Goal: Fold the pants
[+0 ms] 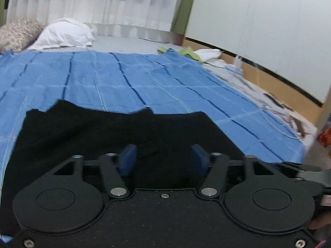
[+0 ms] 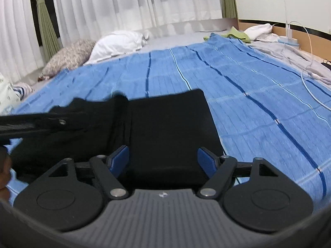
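Lying folded on the blue striped blanket, the black pants sit just ahead of both grippers.

Left gripper hovers over the dark cloth, blue pads apart, nothing pinched; right gripper likewise spread wide, gripping nothing; white pillow and patterned cushion rest near the curtains.
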The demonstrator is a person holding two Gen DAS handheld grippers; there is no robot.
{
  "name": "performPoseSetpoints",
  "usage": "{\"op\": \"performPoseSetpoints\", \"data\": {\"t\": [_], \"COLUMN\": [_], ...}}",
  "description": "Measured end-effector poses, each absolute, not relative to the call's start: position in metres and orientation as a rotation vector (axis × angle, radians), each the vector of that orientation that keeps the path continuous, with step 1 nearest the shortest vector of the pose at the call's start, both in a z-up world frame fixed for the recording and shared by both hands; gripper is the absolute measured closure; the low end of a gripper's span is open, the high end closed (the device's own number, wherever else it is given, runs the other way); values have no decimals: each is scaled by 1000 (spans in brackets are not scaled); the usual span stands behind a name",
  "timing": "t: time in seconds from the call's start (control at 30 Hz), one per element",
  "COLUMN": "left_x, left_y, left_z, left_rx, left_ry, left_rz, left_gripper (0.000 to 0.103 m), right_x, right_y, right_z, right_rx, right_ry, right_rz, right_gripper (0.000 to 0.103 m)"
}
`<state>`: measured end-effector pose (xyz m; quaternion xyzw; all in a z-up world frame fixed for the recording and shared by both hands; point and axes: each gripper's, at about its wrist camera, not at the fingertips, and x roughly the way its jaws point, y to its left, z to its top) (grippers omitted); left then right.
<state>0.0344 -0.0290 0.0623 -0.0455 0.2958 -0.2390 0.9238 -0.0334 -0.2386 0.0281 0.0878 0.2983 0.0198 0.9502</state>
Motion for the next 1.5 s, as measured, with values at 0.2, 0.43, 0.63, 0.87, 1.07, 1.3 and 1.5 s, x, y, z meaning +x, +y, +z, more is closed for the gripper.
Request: {"op": "performPoseSetpoints", "data": {"t": [0.2,0.43,0.63,0.87,1.07,1.3,1.5], "left_x": [20,18,26,24,22,5,-2], "left_y": [26,69,69,68,64,44,31], "left_z": [76,51,17,2,18,30,13], "left_rx": [-147,-43,-6,-17,-47,-12,8], "left_ry": [533,535,639,624,617,604,663], "left_rz": [-365,-49,-25,-23,-67,-182,-216], "left_gripper": [35,40,41,41,43,44,44], "right_x": [-29,-23,-10,17,25,-11,-28], "right_y": [-222,-189,-173,-171,-172,-204,-229], "right_z": [23,17,7,3,16,34,4], "right_rx": [248,302,354,438,369,225,225], "right_ry": [582,569,632,625,560,427,481], "right_rz": [145,146,105,83,67,-131,-230], "right_gripper": [19,18,19,42,77,79,74]}}
